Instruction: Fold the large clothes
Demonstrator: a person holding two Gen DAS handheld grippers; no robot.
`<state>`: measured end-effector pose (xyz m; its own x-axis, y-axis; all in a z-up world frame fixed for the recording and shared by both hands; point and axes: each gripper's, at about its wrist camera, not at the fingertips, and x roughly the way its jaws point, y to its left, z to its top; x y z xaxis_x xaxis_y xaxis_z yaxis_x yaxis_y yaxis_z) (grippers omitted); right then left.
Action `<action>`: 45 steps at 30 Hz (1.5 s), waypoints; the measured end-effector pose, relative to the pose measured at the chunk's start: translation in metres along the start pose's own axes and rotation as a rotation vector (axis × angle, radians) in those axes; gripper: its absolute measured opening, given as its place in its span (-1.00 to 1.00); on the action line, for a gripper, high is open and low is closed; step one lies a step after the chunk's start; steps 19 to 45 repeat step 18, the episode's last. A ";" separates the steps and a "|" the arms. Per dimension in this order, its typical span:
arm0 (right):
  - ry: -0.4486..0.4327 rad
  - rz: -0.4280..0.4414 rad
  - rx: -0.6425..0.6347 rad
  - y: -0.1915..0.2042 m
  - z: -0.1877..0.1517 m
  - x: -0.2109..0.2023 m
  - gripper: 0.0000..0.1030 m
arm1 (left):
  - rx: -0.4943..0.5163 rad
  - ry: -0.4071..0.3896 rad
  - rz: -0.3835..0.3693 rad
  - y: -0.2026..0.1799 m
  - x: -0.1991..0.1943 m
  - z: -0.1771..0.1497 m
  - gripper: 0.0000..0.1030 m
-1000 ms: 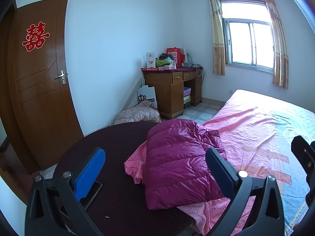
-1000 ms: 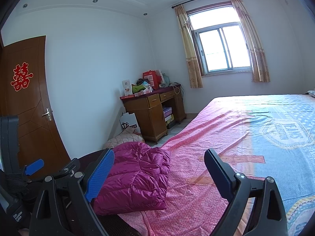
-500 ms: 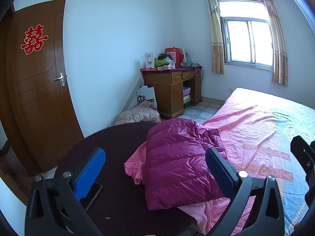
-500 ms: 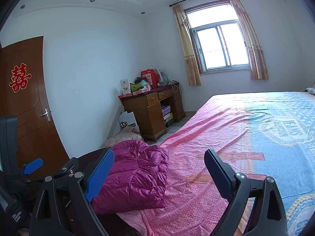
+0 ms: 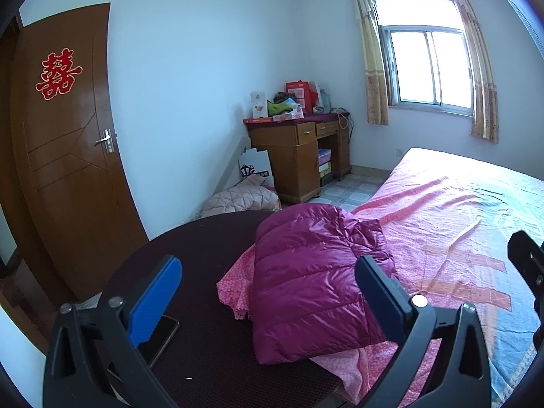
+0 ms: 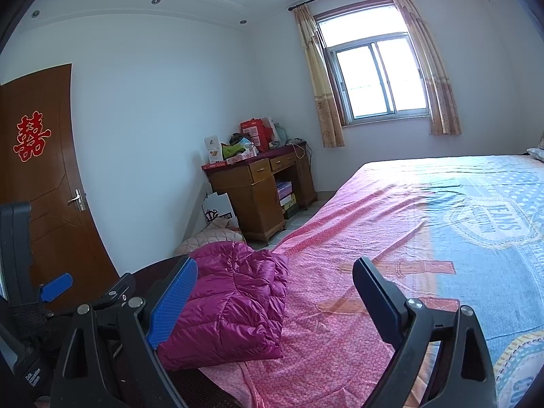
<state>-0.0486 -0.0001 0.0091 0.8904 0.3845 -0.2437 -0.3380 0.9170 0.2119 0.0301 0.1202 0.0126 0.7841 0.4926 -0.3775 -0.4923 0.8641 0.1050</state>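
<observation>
A folded magenta puffer jacket [image 5: 312,282] lies at the bed's near corner, partly over a dark round table [image 5: 204,255]; it also shows in the right wrist view [image 6: 234,302]. My left gripper [image 5: 268,299] is open and empty, held above and short of the jacket. My right gripper [image 6: 275,299] is open and empty, above the jacket's right edge and the pink bedsheet [image 6: 357,272]. The left gripper [image 6: 54,285] shows at the left edge of the right wrist view.
A phone [image 5: 159,340] lies on the dark table under my left finger. A wooden desk [image 5: 299,156] piled with boxes stands by the window. A quilted pink bundle [image 5: 241,197] lies on the floor. A brown door [image 5: 64,156] is at left.
Both views have tilted slightly; the grippers stay open and empty. The jacket has not moved.
</observation>
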 end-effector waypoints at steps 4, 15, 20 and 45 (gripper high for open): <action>0.002 -0.001 0.002 0.000 -0.001 0.001 0.81 | -0.012 0.022 -0.014 0.000 0.003 0.000 1.00; 0.011 -0.001 0.008 -0.001 -0.002 0.003 0.81 | 0.001 0.007 -0.008 -0.002 0.005 -0.003 1.00; 0.013 -0.003 0.012 -0.002 -0.002 0.005 0.81 | 0.000 0.025 -0.012 -0.002 0.009 -0.003 1.00; 0.013 -0.003 0.012 -0.002 -0.002 0.005 0.81 | 0.000 0.025 -0.012 -0.002 0.009 -0.003 1.00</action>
